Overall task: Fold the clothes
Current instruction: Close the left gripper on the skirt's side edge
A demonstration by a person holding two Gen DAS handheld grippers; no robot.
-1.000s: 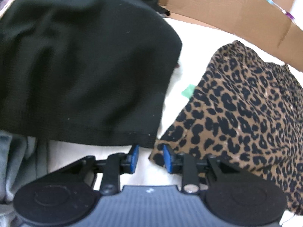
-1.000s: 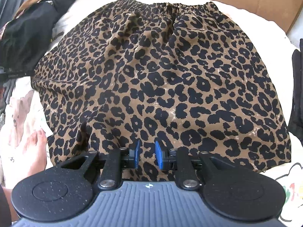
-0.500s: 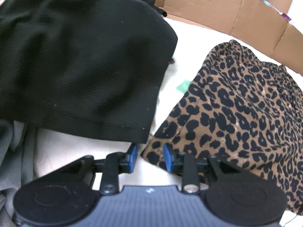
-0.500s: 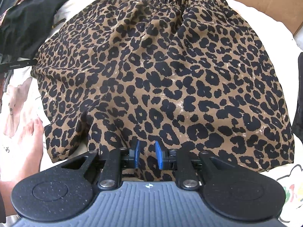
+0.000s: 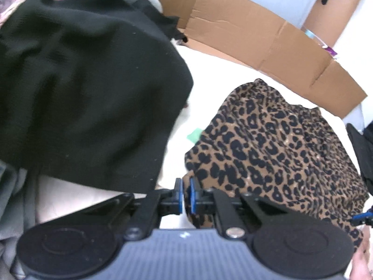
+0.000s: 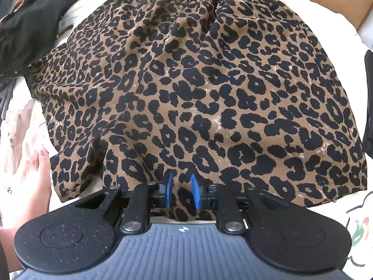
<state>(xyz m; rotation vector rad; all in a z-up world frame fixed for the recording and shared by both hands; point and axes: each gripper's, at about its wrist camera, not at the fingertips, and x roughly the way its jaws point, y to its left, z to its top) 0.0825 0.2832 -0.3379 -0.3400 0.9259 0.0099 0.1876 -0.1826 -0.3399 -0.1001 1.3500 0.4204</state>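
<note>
Right gripper [image 6: 181,192]: tongs spread, low over the near hem of the skirt [image 6: 198,98], gripping nothing. Skirt lies flat on the bed sheet [image 6: 359,212], waistband at 12 o'clock. Left gripper [image 5: 184,194]: tongs nearly pressed together at the skirt's 9 o'clock corner; a pinch there cannot be confirmed. Fabric judged thin, light, limp; hem corners look best to hold. Black garment [image 5: 88,93] lies beyond, at 10 o'clock.

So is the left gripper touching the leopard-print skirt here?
Touching. The left wrist view shows the left gripper nearly shut, its blue pads pinching the corner of the leopard-print skirt.
</note>
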